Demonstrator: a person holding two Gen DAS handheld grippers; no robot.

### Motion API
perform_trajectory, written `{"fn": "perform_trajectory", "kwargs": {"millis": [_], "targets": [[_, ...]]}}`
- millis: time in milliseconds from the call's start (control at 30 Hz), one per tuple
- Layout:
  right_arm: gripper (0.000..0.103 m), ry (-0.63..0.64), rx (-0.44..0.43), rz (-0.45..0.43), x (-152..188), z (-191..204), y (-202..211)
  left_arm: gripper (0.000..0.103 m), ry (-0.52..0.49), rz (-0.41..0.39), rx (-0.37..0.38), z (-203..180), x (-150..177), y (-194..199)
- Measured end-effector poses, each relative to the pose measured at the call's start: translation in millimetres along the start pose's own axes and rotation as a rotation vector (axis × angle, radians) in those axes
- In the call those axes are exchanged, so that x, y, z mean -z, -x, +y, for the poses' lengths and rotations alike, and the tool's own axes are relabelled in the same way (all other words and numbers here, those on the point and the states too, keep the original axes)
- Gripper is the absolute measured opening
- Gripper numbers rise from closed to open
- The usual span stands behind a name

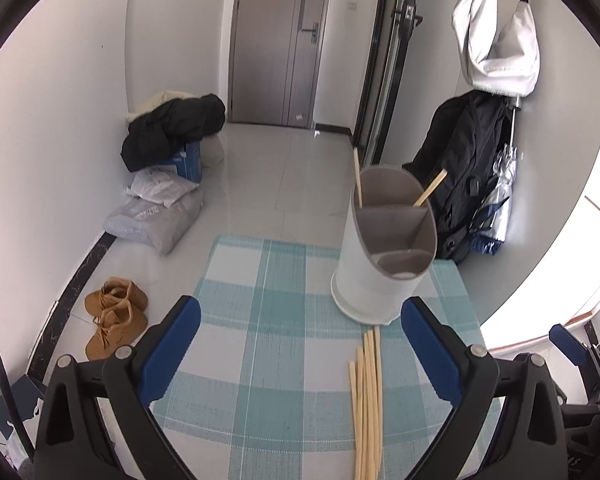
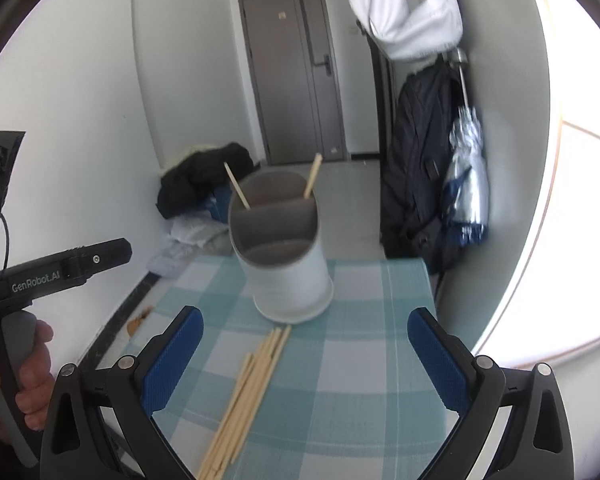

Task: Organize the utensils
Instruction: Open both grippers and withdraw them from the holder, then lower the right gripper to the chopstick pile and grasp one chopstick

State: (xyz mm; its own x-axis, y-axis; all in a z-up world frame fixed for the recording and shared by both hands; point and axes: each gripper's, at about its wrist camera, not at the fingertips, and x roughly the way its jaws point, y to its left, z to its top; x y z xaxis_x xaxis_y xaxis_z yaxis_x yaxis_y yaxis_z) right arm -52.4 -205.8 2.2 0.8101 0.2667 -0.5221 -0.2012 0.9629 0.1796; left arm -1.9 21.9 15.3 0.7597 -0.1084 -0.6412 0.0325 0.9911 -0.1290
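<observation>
So the white utensil holder point(image 1: 380, 256) sits toward the far end of the desk point(image 1: 260, 320) on its checked cloth, two chopsticks point(image 1: 430, 189) already poking out of its back compartment. Behind the holder there's a dark coat point(image 1: 460, 168) and a folded umbrella point(image 2: 466, 184); brown boots point(image 1: 114, 316) on the floor off its left. The loose chopstick bundle point(image 2: 244, 396) lies just in front of the holder. Left tool point(image 1: 300, 352) and right tool point(image 2: 304, 356) are both spread wide, holding nothing, touching nothing.
</observation>
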Motion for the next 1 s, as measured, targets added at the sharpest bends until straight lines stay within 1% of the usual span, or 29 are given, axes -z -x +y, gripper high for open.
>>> {"fn": "perform_trajectory", "kwargs": {"millis": [133,267,433,533,600,633,667,700,733,767,800,833,867,933,1000], "targets": [[0.102,-0.038,0.012,0.105,9,-8,-21,0.098,-0.017,0.053,-0.010,2,12,-14],[0.102,-0.054,0.014,0.212,19,-14,-43,0.098,0.022,0.109,-0.005,11,15,-24],[0.099,-0.005,0.038,0.317,23,-12,-71,0.098,0.062,0.124,-0.030,24,12,-30],[0.090,0.002,0.020,0.382,23,-10,-97,0.098,0.090,0.132,-0.038,35,9,-36],[0.078,-0.005,0.012,0.419,25,-9,-114,0.098,0.108,0.137,-0.046,42,7,-37],[0.075,-0.004,0.011,0.440,26,-7,-123,0.098,0.115,0.141,-0.045,44,6,-40],[0.071,0.006,0.015,0.467,29,-4,-135,0.098,0.126,0.146,-0.043,47,6,-41],[0.063,0.015,0.028,0.482,31,-2,-143,0.098,0.139,0.152,-0.043,51,5,-43],[0.059,0.021,0.035,0.498,33,0,-151,0.098,0.152,0.160,-0.044,54,5,-45],[0.047,0.021,0.036,0.512,35,2,-156,0.098,0.163,0.166,-0.043,57,4,-47],[0.038,0.015,0.022,0.523,36,4,-161,0.098,0.169,0.172,-0.045,59,4,-48],[0.035,0.014,0.008,0.521,37,7,-163,0.098,0.175,0.179,-0.049,61,4,-50],[0.035,0.022,0.004,0.516,37,10,-164,0.098,0.181,0.183,-0.050,63,4,-51],[0.035,0.057,0.027,0.503,38,19,-164,0.098,0.190,0.191,-0.046,66,5,-52],[0.033,0.073,0.037,0.514,41,23,-166,0.098,0.197,0.197,-0.043,69,4,-54]]}}
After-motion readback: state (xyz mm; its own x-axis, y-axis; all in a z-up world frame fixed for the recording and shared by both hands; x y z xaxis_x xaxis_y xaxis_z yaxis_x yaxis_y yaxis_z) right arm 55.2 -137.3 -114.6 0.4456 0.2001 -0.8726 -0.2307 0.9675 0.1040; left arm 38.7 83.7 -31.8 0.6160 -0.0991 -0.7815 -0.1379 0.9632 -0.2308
